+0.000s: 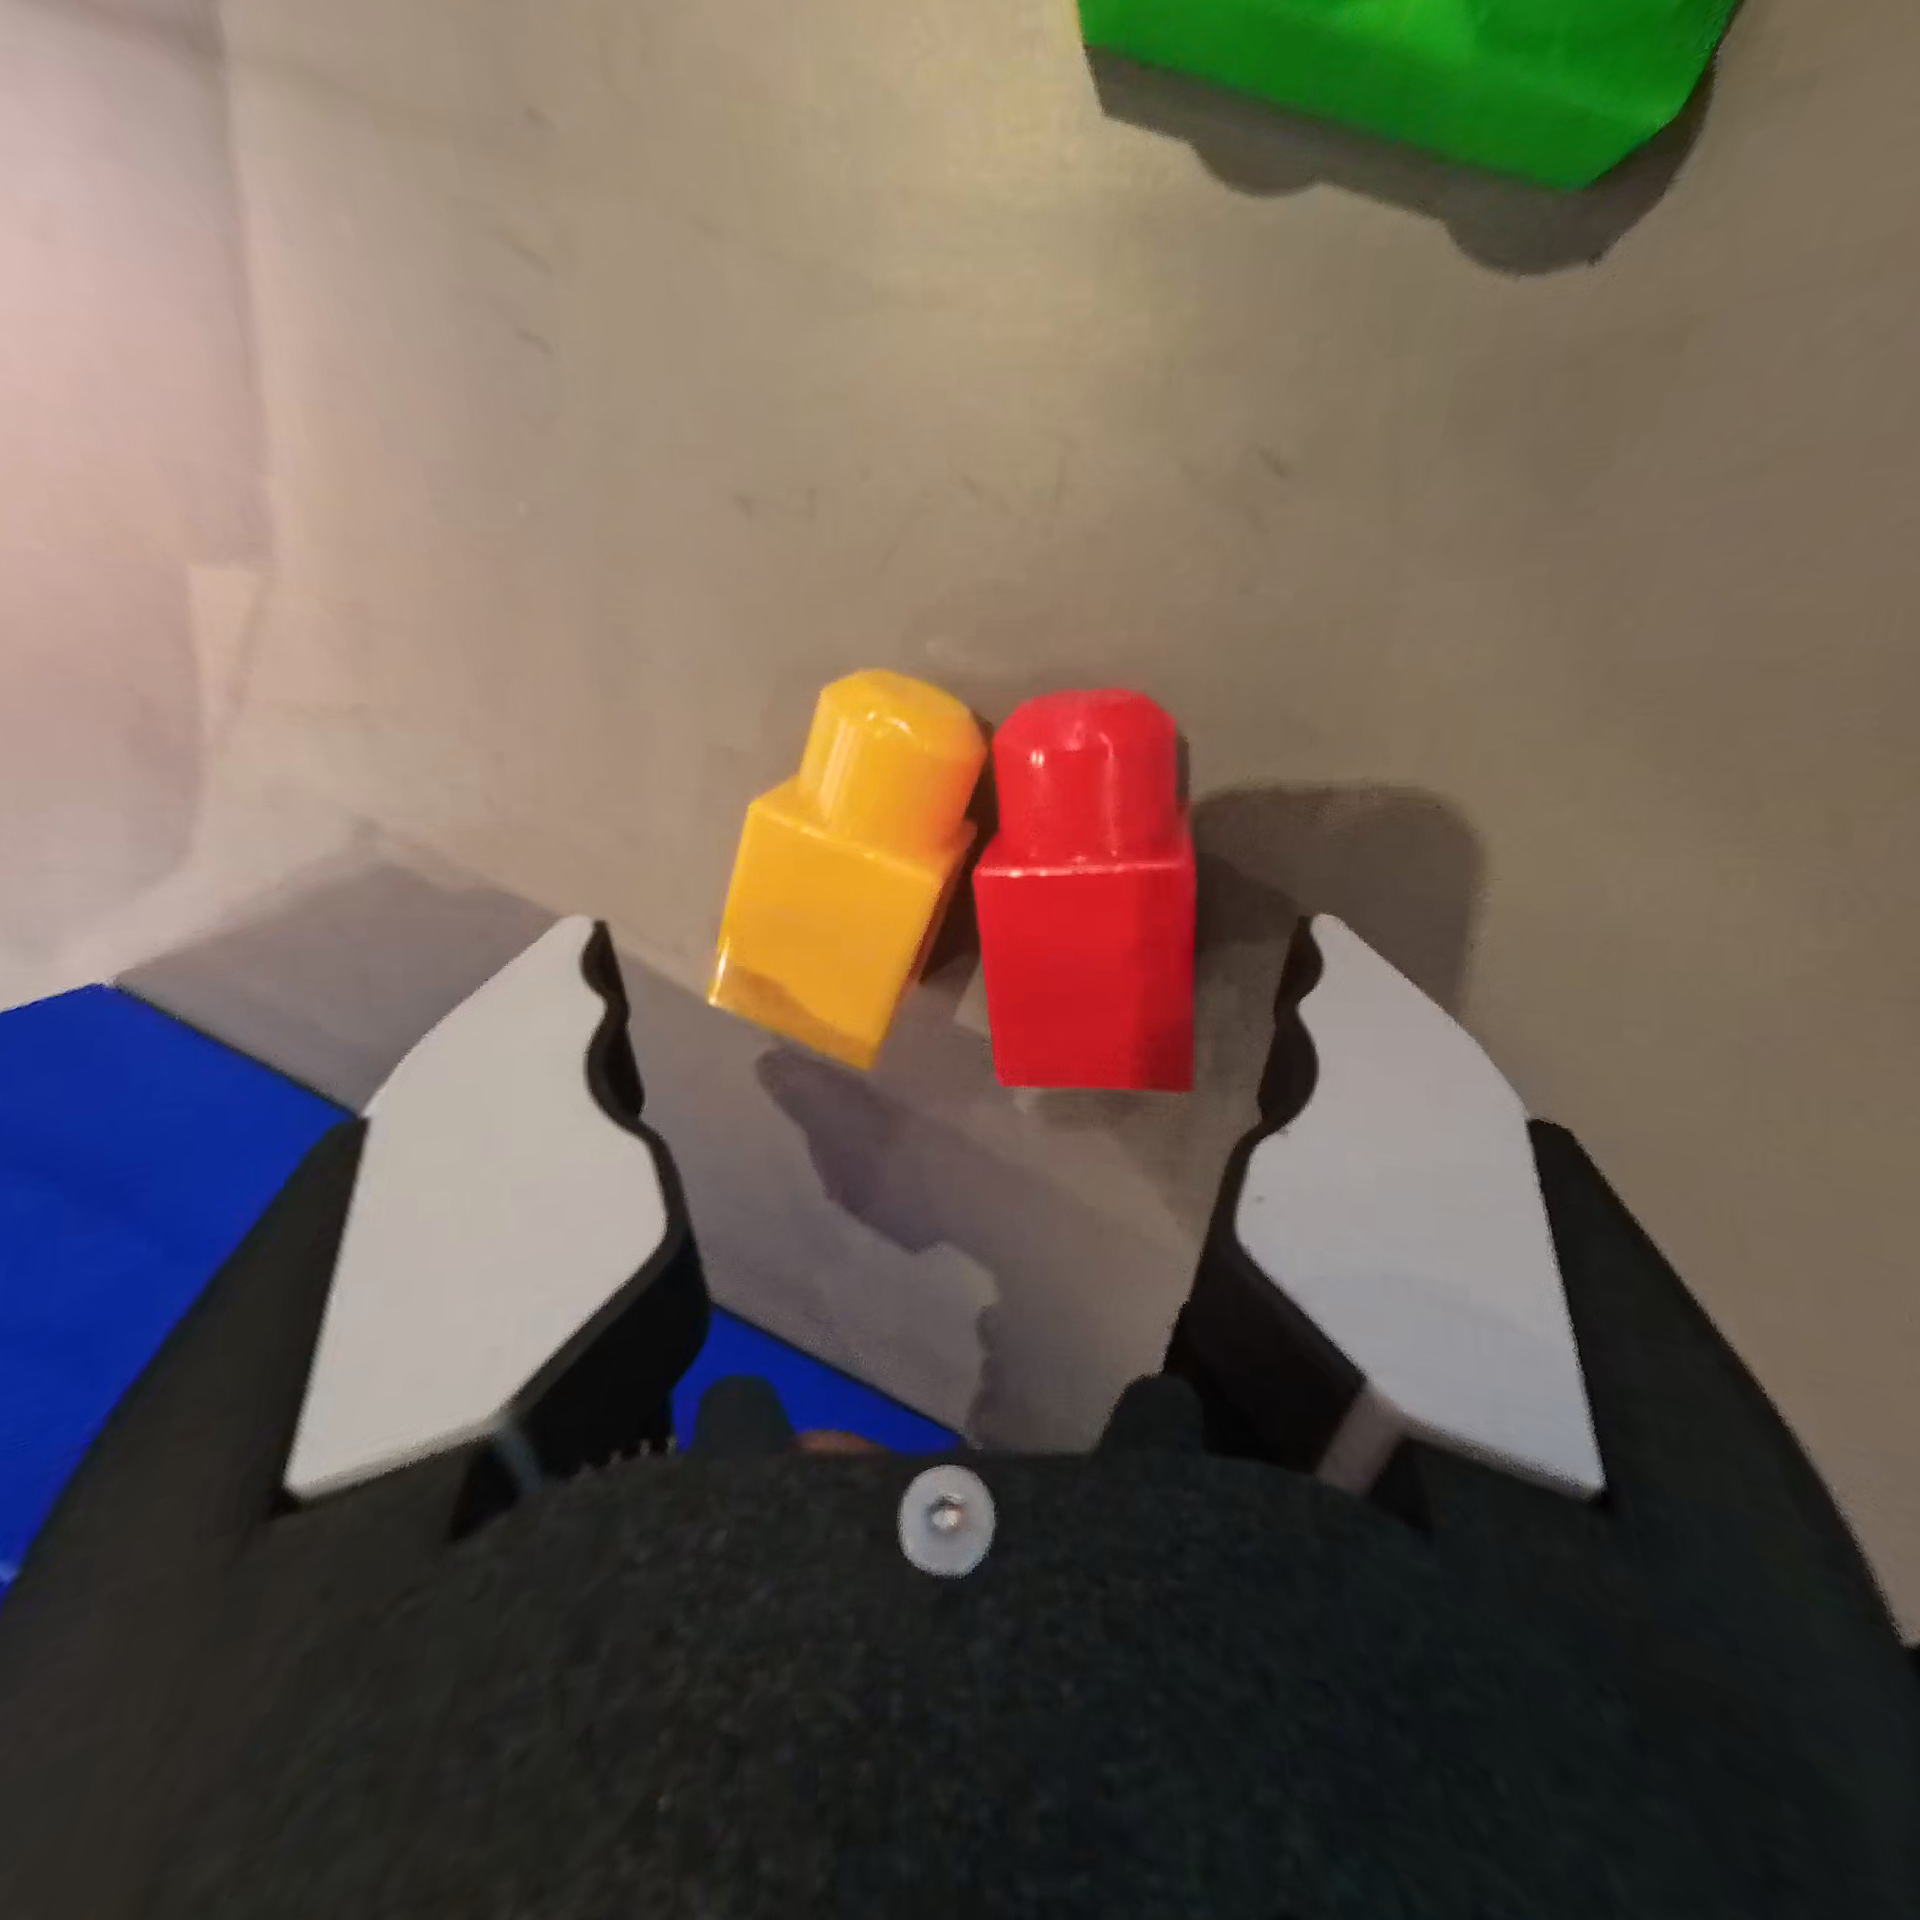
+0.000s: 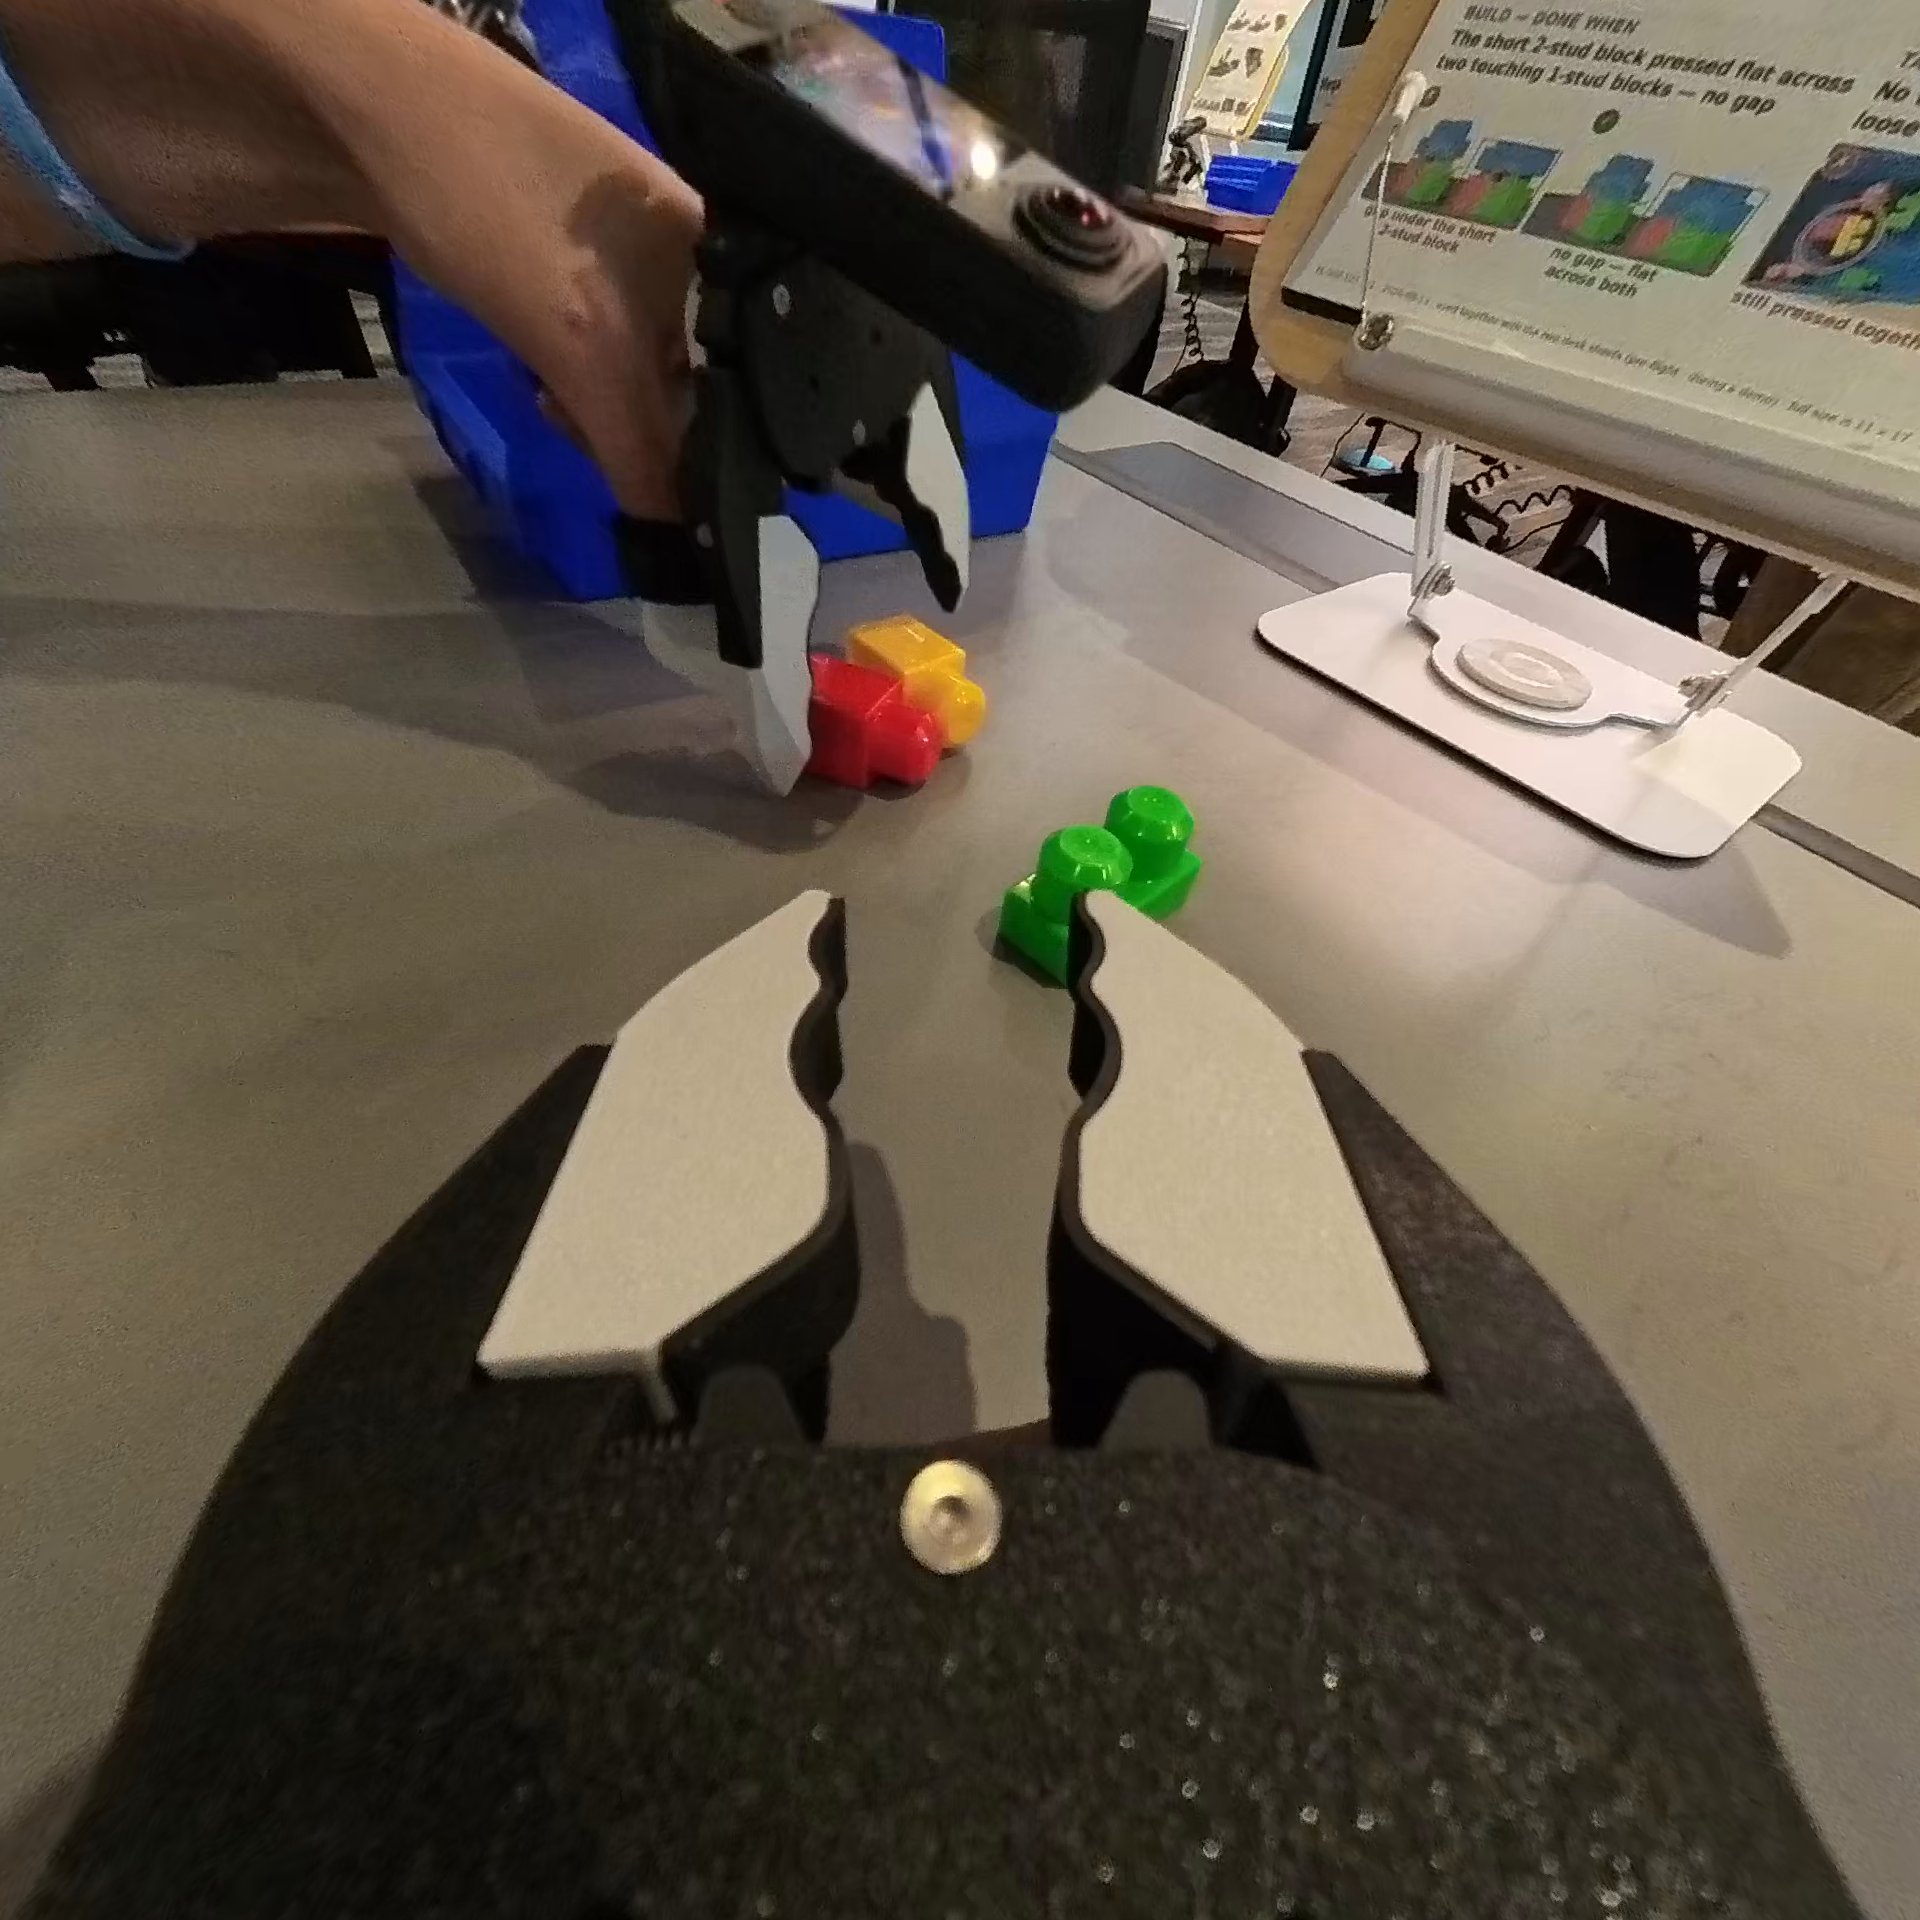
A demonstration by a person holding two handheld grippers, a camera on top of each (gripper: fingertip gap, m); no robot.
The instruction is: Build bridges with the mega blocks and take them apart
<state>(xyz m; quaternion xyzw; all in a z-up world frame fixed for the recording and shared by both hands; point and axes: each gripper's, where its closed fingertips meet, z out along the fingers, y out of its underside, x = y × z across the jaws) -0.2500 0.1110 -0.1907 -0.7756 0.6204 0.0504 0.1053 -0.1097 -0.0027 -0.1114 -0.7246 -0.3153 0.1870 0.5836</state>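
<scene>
Far left in the right wrist view: blue bin (image 2: 499, 457), hard plastic, boxy, on the grey table (image 2: 312, 883); a hand (image 2: 582, 312) in front of it, wrapped round the left gripper (image 2: 862, 675). Fingers spread wide, grey plates over black wavy pads, pinching nothing, tips low over two small blocks. One fingertip just beside the red block (image 2: 868, 732), contact not clear.

Yellow block (image 1: 847, 883) and red block (image 1: 1086, 914): glossy plastic, square base with one round stud each. Both on their sides, close together, studs touching or nearly so; long axes roughly parallel, studs aimed away from the left gripper. Yellow one skewed slightly toward the red.

Further right: green block (image 2: 1107, 878), two studs, glossy, studs up, long axis slanting away to the right. Just ahead of the right gripper (image 2: 961, 920); fingers parted with a moderate gap, empty, right tip covering the block's near corner.

Table matte, scuffed, faintly stained. Far right: white metal stand (image 2: 1538, 717) with an instruction sheet (image 2: 1621, 177). Dim room with furniture behind.
</scene>
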